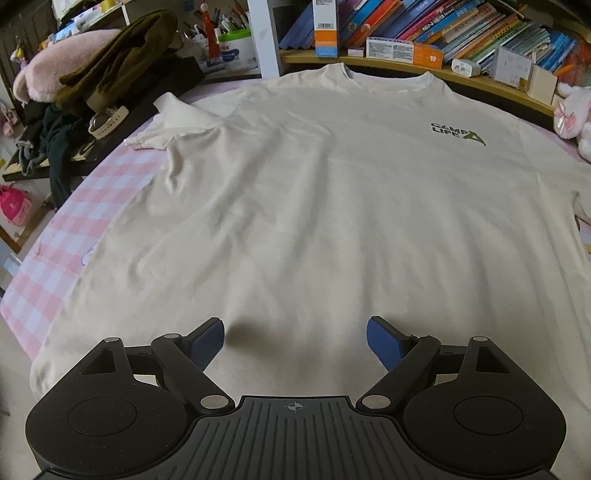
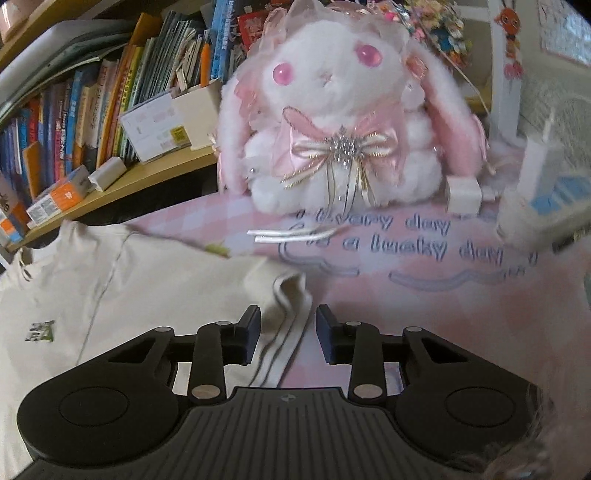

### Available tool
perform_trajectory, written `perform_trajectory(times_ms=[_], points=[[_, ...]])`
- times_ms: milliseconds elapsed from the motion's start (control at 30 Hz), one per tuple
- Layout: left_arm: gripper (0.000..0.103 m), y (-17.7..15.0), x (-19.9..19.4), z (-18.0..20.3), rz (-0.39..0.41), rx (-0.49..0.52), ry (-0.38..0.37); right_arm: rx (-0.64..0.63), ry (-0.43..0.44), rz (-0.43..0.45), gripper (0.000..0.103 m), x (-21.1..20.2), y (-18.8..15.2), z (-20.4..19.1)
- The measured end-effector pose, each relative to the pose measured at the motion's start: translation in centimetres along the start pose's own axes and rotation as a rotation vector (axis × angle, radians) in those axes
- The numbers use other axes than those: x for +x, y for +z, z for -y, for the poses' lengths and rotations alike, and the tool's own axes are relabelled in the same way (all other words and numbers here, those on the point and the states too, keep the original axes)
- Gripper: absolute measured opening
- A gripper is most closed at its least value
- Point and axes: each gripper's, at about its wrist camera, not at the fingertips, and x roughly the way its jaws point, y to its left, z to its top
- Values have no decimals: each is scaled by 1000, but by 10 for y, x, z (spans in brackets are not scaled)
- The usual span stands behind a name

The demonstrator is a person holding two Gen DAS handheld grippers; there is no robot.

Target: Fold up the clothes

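Note:
A cream T-shirt [image 1: 295, 192] lies spread face up on a pink checked cloth [image 1: 74, 229], collar at the far end and a green "CAMP LIFE" logo [image 1: 458, 134] on the chest. Its left sleeve [image 1: 173, 118] is rumpled. My left gripper [image 1: 295, 332] hangs open just above the shirt's lower part, nothing between its blue pads. In the right wrist view the same T-shirt [image 2: 147, 288] fills the lower left. My right gripper [image 2: 289, 325] is open, its fingers on either side of the right sleeve's hem [image 2: 288, 295], which is bunched up.
A white and pink plush rabbit [image 2: 332, 122] sits on the cloth just beyond the sleeve, with a white charger [image 2: 463, 197] beside it. A bookshelf [image 1: 443, 33] runs behind the collar. Dark clothes [image 1: 110, 66] and a pink plush [image 1: 55, 62] are piled at the left.

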Motion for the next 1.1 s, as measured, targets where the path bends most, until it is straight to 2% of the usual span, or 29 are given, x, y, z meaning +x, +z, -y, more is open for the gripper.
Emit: perform_trajectory(times_ms=[100, 200, 267, 300, 333, 433, 533, 733, 833, 1000, 1100], points=[[87, 0, 0, -1, -2, 5, 1, -42, 21, -7, 33, 3, 5, -1], [87, 0, -1, -2, 1, 7, 2, -84, 44, -16, 41, 5, 10, -2], [87, 0, -1, -3, 5, 8, 1, -112, 60, -22, 41, 6, 13, -3], [87, 0, -2, -3, 9, 9, 0, -126, 68, -25, 30, 7, 15, -3], [87, 0, -3, -3, 12, 10, -1, -140, 76, -27, 10, 7, 17, -3], [87, -1, -4, -7, 30, 4, -10, -182, 100, -36, 5, 9, 22, -5], [87, 0, -2, -12, 44, -8, -29, -200, 124, -32, 4, -5, 32, -17], [87, 5, 2, -21, 103, 2, -110, -246, 191, -17, 4, -43, 54, -71], [87, 8, 5, -29, 134, 13, -165, -275, 197, -20, 4, -55, 59, -106], [87, 12, 10, -54, 179, 21, -237, -322, 162, -25, 4, -54, 59, -171], [88, 10, 14, -73, 185, 8, -252, -350, 163, -30, 4, -43, 56, -215]])
